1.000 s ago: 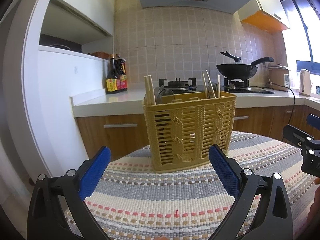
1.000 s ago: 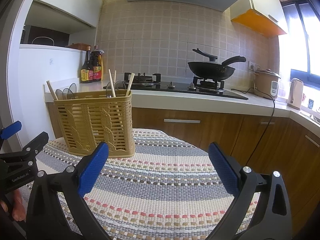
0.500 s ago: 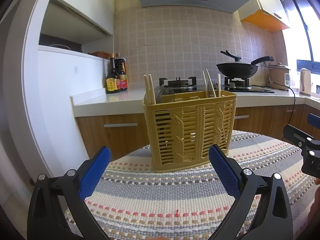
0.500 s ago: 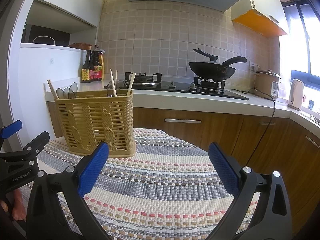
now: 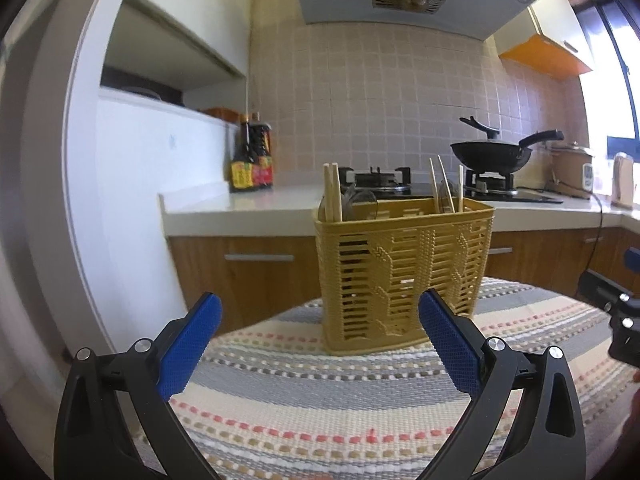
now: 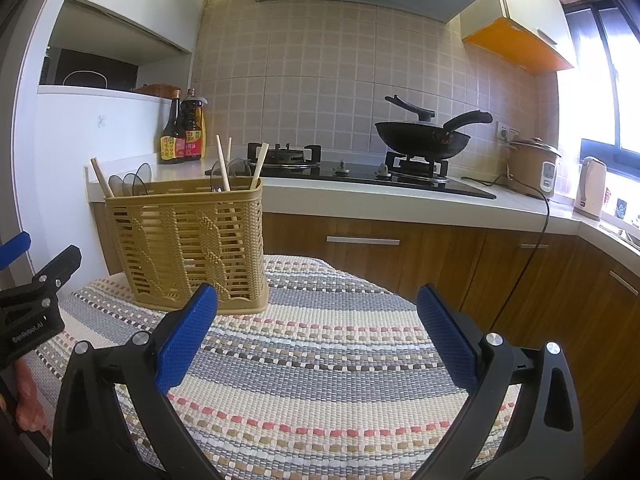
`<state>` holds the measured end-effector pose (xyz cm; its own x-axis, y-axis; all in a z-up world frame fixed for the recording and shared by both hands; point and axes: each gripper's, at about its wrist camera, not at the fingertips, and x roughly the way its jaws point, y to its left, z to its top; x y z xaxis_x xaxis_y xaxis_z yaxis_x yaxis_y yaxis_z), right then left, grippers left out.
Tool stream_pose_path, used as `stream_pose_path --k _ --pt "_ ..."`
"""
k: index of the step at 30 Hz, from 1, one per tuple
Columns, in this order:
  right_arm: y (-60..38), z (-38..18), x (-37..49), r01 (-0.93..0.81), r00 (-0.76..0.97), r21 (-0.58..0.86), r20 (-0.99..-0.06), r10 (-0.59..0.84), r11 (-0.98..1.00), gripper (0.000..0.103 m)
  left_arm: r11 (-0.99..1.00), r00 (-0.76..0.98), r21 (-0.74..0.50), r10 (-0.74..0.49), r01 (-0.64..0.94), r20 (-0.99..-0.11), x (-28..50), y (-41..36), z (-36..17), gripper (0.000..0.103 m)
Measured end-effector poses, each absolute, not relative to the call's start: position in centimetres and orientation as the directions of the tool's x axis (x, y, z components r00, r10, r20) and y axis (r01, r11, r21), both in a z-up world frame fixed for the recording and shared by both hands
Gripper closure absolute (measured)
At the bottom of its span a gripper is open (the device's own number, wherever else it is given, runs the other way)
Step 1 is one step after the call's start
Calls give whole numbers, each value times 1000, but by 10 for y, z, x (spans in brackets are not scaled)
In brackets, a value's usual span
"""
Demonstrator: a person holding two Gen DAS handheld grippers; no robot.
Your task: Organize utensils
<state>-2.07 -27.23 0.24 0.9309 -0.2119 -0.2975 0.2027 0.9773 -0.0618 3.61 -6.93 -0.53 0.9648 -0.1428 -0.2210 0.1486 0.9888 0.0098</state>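
Fingers on your left gripper (image 5: pixel 320 312) stand wide apart with nothing between the blue pads (image 5: pixel 188 344), and they touch nothing; they hang over the striped woven cloth (image 5: pixel 320 412) short of the basket. Your right gripper (image 6: pixel 318 304) is spread just as wide and is equally empty, held above the same cloth with the basket off to its left side.

Your left camera looks almost straight at the yellow utensil basket (image 5: pixel 404 272), which stands upright on the cloth just past the pad tips, with the far pad overlapping its lower right corner in the picture. At the right edge of that view you can see part of your right gripper's black frame. Your right camera shows more of the counter: the black wok (image 6: pixel 422 140) on the hob, a rice cooker (image 6: pixel 534 166), a white kettle (image 6: pixel 590 186), and your left gripper's frame at the left edge with a bit of a hand (image 6: pixel 30 404) below it.

Your basket is a slatted plastic one with a woven pattern on its side. Wooden chopsticks (image 5: pixel 332 192) stick up at its left end, more chopsticks (image 5: pixel 444 188) lean near its right end, and dark translucent spoon bowls (image 6: pixel 132 184) show above the rim. Two sauce bottles (image 5: pixel 252 160) stand on the counter behind it.
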Motion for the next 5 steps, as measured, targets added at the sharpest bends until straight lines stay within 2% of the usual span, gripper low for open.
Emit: stream_pose_path --k 5 --pt "-274 2 -20 208 930 -57 -299 -216 976 8 988 961 -2 -150 154 -232 39 -66 -8 7"
